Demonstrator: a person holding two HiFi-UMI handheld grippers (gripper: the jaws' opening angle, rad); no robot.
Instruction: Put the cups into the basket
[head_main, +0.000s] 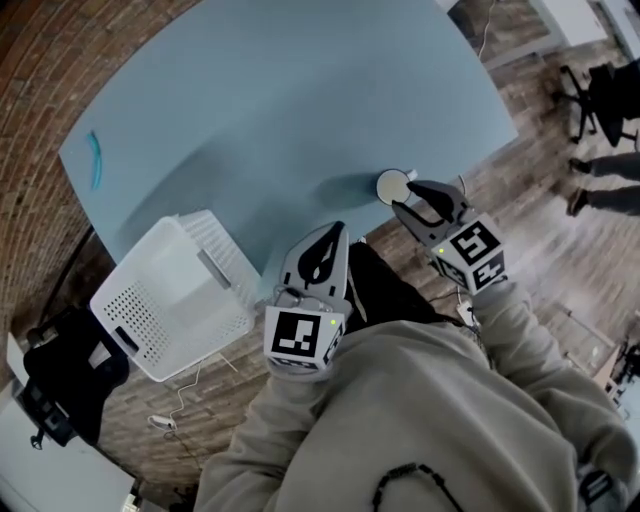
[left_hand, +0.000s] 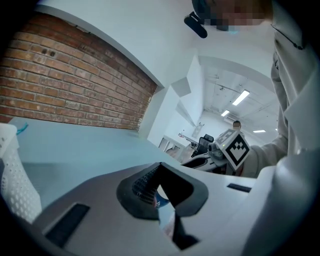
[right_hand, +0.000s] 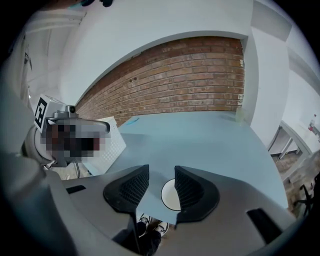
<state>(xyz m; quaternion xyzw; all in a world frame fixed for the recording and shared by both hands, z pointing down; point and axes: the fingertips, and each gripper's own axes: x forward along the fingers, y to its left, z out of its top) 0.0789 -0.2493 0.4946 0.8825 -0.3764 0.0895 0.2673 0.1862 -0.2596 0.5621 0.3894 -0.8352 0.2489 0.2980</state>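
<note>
The right gripper was held with jaws apart and empty, and the white cup, just ahead near its right jaw, was judged to need centring before closing.

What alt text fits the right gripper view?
The right gripper, jaws open, looks down on a white cup near the edge of a pale blue table. A white perforated basket sits at left, a brick wall behind.
</note>
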